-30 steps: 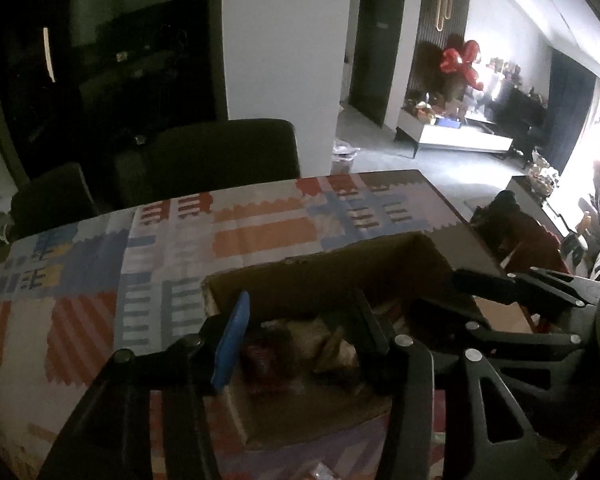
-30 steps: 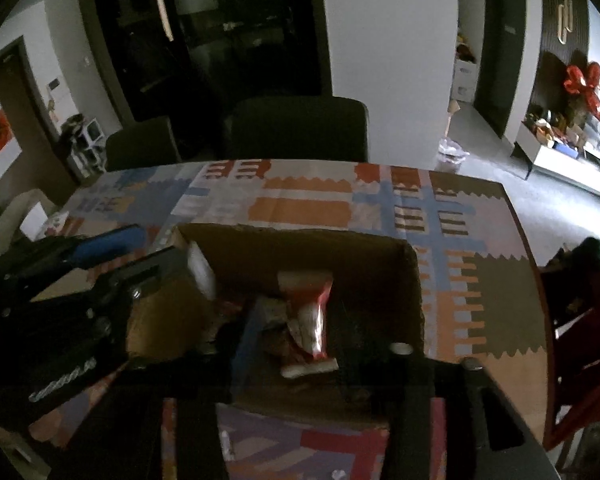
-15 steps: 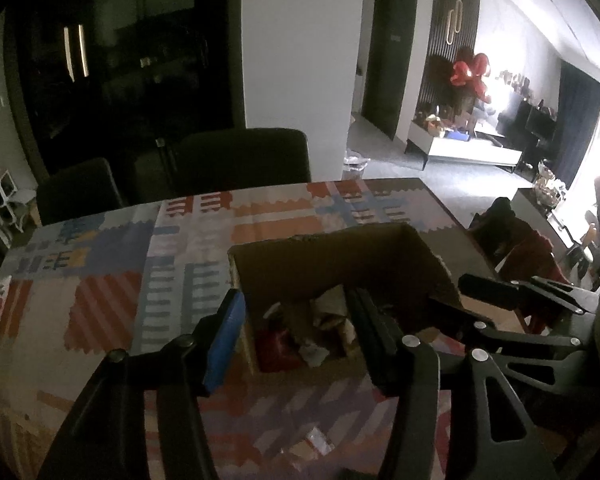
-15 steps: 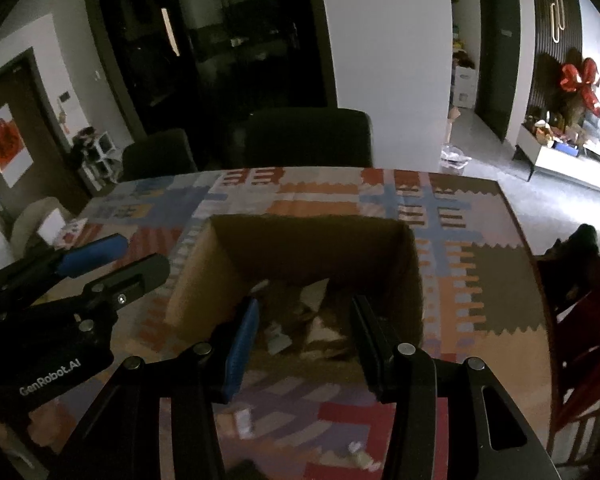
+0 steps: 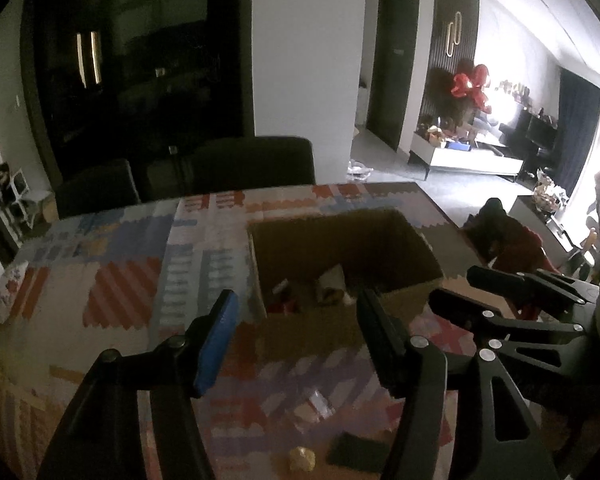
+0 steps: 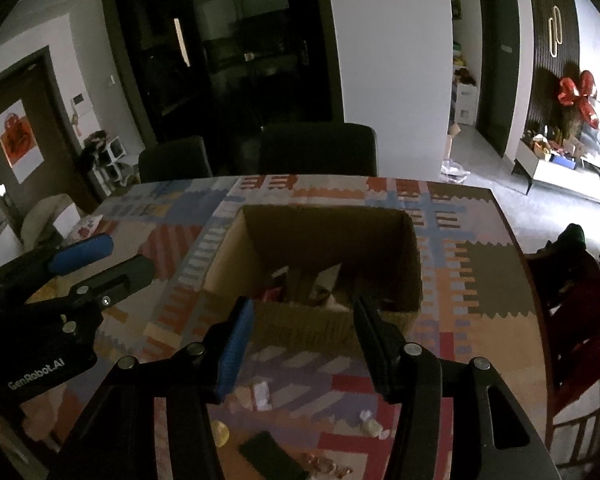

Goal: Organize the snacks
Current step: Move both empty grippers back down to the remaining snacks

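An open cardboard box [image 5: 384,312] [image 6: 228,264] stands on the patchwork tablecloth, with several snack packets [image 5: 328,288] [image 6: 320,284] lying in its bottom. My left gripper [image 5: 296,296] [image 6: 128,254] hovers short of the box's near wall. Its jaws are opening and nothing is between them. My right gripper [image 6: 303,303] [image 5: 480,284] hangs beside it on the right, also back from the box, jaws opening and empty. Loose on the cloth near me lie a clear packet [image 5: 316,404], a yellow round sweet [image 5: 302,458] [image 6: 220,434], a dark flat packet [image 5: 350,450] [image 6: 272,460] and a small wrapped candy [image 6: 370,424].
Two dark chairs [image 6: 316,148] stand at the table's far side. The table's right edge [image 6: 516,248] runs close to a chair with a red garment [image 6: 584,300]. A small white item [image 5: 4,292] lies at the far left of the cloth.
Both grippers have drawn back and up from inside the box to in front of it. Their jaws have widened. Loose snacks on the near cloth have come into view.
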Demonstrator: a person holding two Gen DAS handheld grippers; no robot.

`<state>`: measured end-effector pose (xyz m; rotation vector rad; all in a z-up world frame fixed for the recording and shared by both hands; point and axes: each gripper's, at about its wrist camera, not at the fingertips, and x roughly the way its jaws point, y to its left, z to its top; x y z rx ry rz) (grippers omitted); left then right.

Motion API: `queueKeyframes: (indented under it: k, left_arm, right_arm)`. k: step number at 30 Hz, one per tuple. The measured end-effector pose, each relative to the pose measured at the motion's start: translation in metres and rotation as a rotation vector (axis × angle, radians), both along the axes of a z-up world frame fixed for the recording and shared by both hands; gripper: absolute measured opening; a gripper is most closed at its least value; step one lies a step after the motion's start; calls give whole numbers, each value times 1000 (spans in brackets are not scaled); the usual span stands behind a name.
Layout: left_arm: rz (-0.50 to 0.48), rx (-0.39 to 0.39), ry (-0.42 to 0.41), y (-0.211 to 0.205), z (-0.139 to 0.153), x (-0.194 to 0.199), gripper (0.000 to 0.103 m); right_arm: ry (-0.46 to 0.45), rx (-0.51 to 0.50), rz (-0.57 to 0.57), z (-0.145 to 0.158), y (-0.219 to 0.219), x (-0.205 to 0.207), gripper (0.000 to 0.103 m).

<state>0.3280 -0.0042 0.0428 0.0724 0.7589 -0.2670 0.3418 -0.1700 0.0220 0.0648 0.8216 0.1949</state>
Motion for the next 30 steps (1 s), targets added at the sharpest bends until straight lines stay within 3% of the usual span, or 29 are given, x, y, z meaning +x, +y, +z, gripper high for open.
queueKeyframes:
  k: [12,30]
  left_arm:
    - [35,-21,100,16,-40,-30,62]
    - [77,57,234,22,-103,-43,62]
  right_arm:
    - [102,-12,38,-37,10,-23,53]
    - [284,-22,23,-107,11,-34,53]
